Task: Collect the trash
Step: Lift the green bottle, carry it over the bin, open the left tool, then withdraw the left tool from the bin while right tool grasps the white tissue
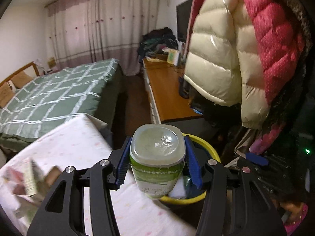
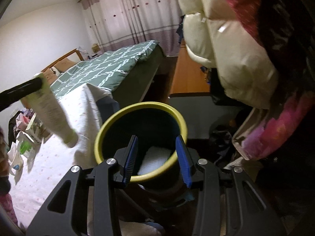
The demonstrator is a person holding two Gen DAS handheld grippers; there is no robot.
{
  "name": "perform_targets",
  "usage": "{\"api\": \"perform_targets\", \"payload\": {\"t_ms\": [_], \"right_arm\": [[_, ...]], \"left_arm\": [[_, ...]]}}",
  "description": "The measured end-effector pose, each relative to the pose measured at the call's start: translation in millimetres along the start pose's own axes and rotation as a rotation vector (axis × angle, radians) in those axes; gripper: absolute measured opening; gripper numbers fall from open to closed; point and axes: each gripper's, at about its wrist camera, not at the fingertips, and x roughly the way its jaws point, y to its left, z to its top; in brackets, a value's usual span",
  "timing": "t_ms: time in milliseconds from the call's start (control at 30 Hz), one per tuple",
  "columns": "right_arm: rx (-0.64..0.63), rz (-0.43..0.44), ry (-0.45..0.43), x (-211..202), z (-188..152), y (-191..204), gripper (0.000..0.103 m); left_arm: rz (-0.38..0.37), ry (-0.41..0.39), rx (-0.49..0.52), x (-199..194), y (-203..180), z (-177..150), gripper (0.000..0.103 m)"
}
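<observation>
My left gripper (image 1: 158,138) is shut on a clear plastic bottle (image 1: 157,157) with a green label, its base pointing away from me. The bottle hangs over the near edge of a yellow-rimmed dark bin (image 1: 208,145). In the right wrist view the same bottle (image 2: 53,108) is tilted over the table left of the bin, with one black finger (image 2: 23,90) of the left gripper on it. My right gripper (image 2: 157,137) stands open just above the bin's (image 2: 141,106) mouth, nothing between its blue pads. A white crumpled wad (image 2: 155,159) lies inside the bin.
A table with a white dotted cloth (image 1: 78,147) carries several loose wrappers and packets (image 2: 29,137). Hanging cream and pink padded jackets (image 1: 226,59) crowd the right side above the bin. A green-quilted bed (image 1: 59,90) and a wooden desk (image 1: 167,90) lie beyond.
</observation>
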Motion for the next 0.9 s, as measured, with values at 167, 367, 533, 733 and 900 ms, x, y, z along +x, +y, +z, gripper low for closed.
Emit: {"api": "perform_targets", "payload": {"t_ms": [167,367,533,733,900], "right_arm": [[0.025,-0.022,0.018,7,-4,-9,0.038],[0.021,-0.017,0.023,5,-8,-6,0.038],[0.004,0.001,0.026,5,-12,9,0.038],[-0.036,0.045,0.036,5,-17,42,0.038],[-0.079,0.073,0.047,7,-21,71,0.038]], "left_arm": [[-0.008,0.043,-0.002,53,-23,-7,0.053],[0.018,0.029,-0.019,57,-24,-12,0.07],[0.067,-0.041,-0.051,-13,6,-25,0.083],[0.189,-0.111,-0.099,-110,50,-67,0.094],[0.298,-0.123,-0.196,-185,98,-117,0.098]]}}
